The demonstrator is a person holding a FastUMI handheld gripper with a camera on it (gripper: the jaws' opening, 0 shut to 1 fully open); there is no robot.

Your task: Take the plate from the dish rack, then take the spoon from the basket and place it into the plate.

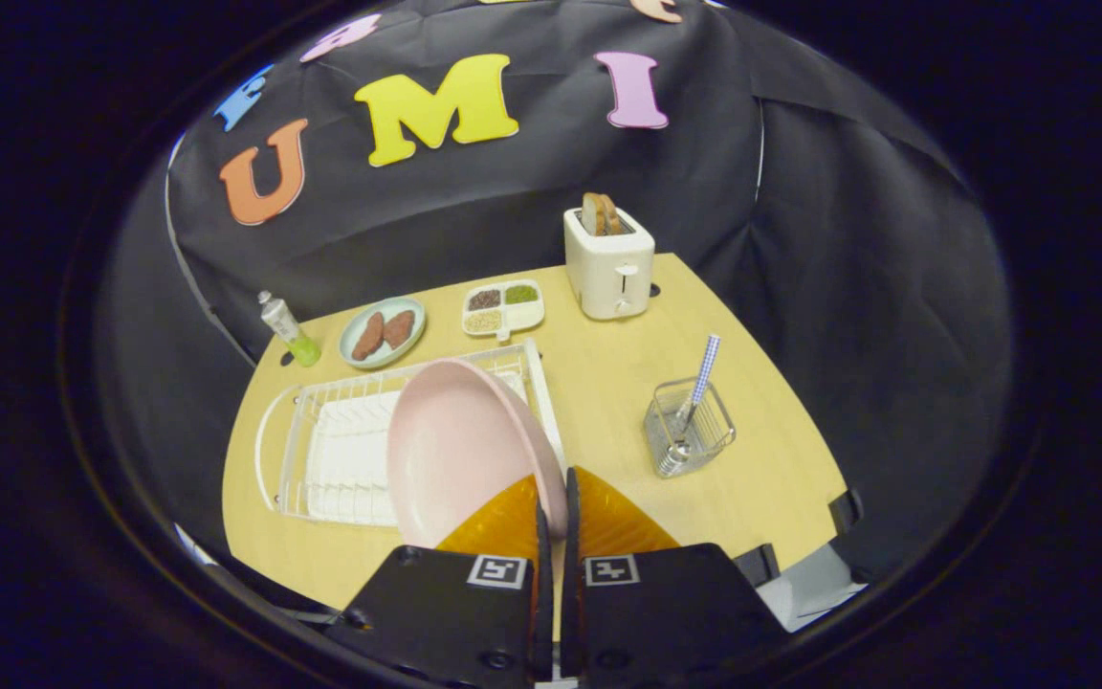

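Plate point(460, 450): pink, tilted, rim clamped between both orange fingers point(503, 526) of gripper point(553, 512), above white dish rack point(341, 450) | Spoon point(694, 407): standing in wire basket point(690, 426), right of rack | Toaster point(608, 263): noted beyond, on table point(608, 402).

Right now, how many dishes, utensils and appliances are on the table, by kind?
Dishes: 3 — pale pink round plate gripped by the orange fingers, green plate with patties, white divided tray
Utensils: 1 — blue-handled metal spoon
Appliances: 1 — white toaster
Total: 5
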